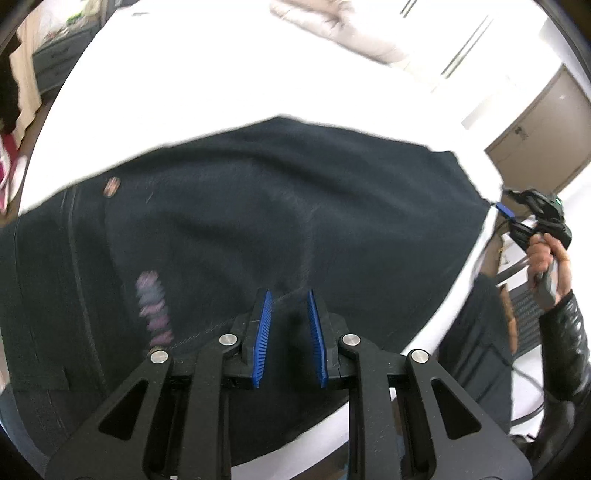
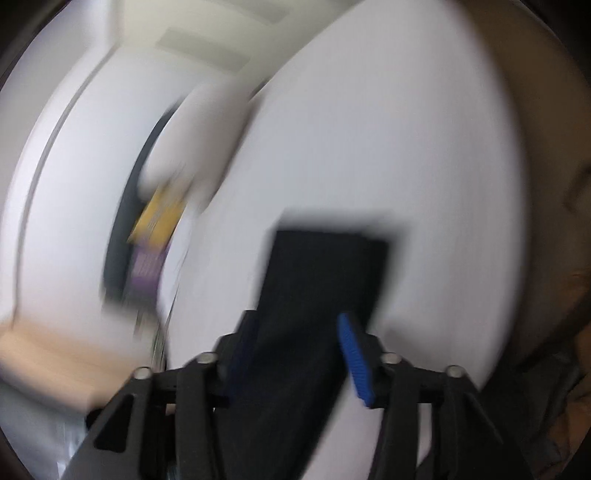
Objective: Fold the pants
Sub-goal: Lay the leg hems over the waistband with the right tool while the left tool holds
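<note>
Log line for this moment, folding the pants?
pants: dark, on white table | left hand-held gripper: shut on pants | right hand-held gripper: fabric between pads, grip unclear, blurred

A broad white counter (image 1: 229, 74) fills most of the left wrist view, brightly and evenly lit. At its far edge lies a pale beige bundle of cloth (image 1: 343, 29). Behind it, a white wall (image 1: 491, 55) carries thin dark vertical lines. To the right stands a brown cabinet (image 1: 546, 136) with a small latch. At upper left, a grey drawer unit (image 1: 59, 59) is partly visible. The right wrist view is heavily motion-blurred; a yellow and purple object (image 2: 155, 236) beside the counter cannot be identified.
</note>
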